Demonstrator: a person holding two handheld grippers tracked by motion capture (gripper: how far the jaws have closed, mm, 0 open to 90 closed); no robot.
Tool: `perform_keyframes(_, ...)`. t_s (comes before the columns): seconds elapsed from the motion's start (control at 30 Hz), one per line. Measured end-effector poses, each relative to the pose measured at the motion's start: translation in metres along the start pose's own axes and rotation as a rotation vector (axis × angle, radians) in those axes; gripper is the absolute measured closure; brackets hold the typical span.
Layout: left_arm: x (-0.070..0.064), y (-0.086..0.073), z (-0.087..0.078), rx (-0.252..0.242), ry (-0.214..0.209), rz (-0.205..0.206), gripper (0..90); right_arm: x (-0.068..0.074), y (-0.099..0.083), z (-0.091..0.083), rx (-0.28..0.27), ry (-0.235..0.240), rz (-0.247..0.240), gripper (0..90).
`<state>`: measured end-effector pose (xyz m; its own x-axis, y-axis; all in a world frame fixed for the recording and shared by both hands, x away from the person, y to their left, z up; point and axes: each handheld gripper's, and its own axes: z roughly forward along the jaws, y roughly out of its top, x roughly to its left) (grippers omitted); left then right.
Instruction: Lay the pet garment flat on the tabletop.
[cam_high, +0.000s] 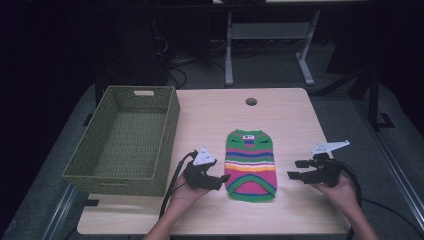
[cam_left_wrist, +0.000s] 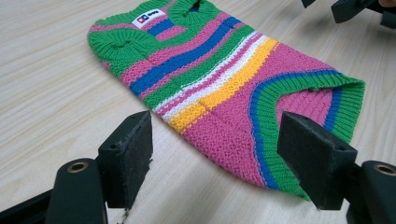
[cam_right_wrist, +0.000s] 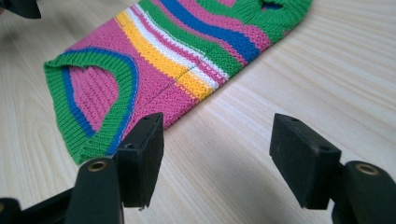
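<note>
A pale wooden tabletop (cam_high: 210, 120) stands in a dim room, dark floor and metal table legs beyond its far edge. The striped knitted sweater (cam_high: 250, 165) lies flat on it, and I take everything from that sweater. Its collar with the small white label points to the far edge, near a round hole (cam_high: 251, 101) in the tabletop; its green-ribbed hem faces me. The bands run green, blue, pink, white, yellow, then a broad pink field down to the hem.

My left tongs (cam_high: 223, 178) sit at the sweater's near-left corner, jaws spread wide. In the left gripper view (cam_left_wrist: 215, 158) the sweater's side edge and hem corner lie between the two black pads, though I cannot tell whether the pads touch the knit.

My right tongs (cam_high: 295, 169) hover to the right of the sweater, a short way off its edge, jaws also wide apart. In the right gripper view (cam_right_wrist: 217, 158) the hem corner sits just ahead of one pad, bare wood between the jaws.

A woven green basket (cam_high: 167, 130) stands left of the sweater, beyond my left hand.
</note>
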<state>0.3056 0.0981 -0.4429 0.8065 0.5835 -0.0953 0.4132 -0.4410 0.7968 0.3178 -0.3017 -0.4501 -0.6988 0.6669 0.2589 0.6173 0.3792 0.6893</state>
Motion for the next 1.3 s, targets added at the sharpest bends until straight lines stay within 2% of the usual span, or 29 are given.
perform_keyframes(0.07, 0.0, -0.001, -0.002, -0.008, -0.005, -0.013, 25.9, 0.0, -0.003, -0.003, -0.006, -0.002, 0.011, 34.6)
perform_keyframes(0.2, 0.0, -0.004, -0.006, 0.002, -0.007, -0.01, 25.0, 0.0, -0.012, -0.008, -0.017, -0.008, 0.023, 33.7)
perform_keyframes(0.3, 0.0, -0.007, -0.009, 0.007, -0.005, -0.002, 24.9, 0.001, -0.02, -0.013, -0.022, -0.021, 0.02, 33.2)
perform_keyframes(0.5, -0.002, -0.014, -0.013, -0.002, -0.006, -0.019, 24.9, 0.003, -0.032, -0.02, -0.033, -0.04, 0.02, 31.3)
perform_keyframes(0.7, -0.004, -0.019, -0.017, 0.0, 0.006, -0.014, 24.8, 0.009, -0.04, -0.023, -0.008, -0.052, 0.013, 28.4)
perform_keyframes(0.9, -0.005, -0.028, -0.021, 0.007, 0.003, -0.023, 24.6, 0.014, -0.047, -0.026, -0.013, -0.059, 0.022, 27.3)
perform_keyframes(1.0, -0.009, -0.03, -0.024, 0.006, -0.004, -0.017, 24.1, 0.017, -0.051, -0.028, -0.025, -0.064, 0.021, 26.7)
perform_keyframes(1.03, -0.01, -0.031, -0.025, 0.002, -0.004, -0.017, 24.1, 0.019, -0.054, -0.03, -0.03, -0.062, 0.04, 26.4)
perform_keyframes(1.17, -0.017, -0.037, -0.03, -0.017, -0.015, -0.025, 24.3, 0.024, -0.063, -0.036, -0.054, -0.062, 0.05, 26.1)
perform_keyframes(1.23, -0.021, -0.04, -0.032, -0.008, -0.019, -0.015, 24.3, 0.028, -0.067, -0.039, -0.06, -0.072, 0.049, 25.2)
perform_keyframes(1.3, -0.025, -0.039, -0.033, -0.021, -0.033, -0.008, 24.2, 0.032, -0.072, -0.043, -0.08, -0.071, 0.052, 25.1)
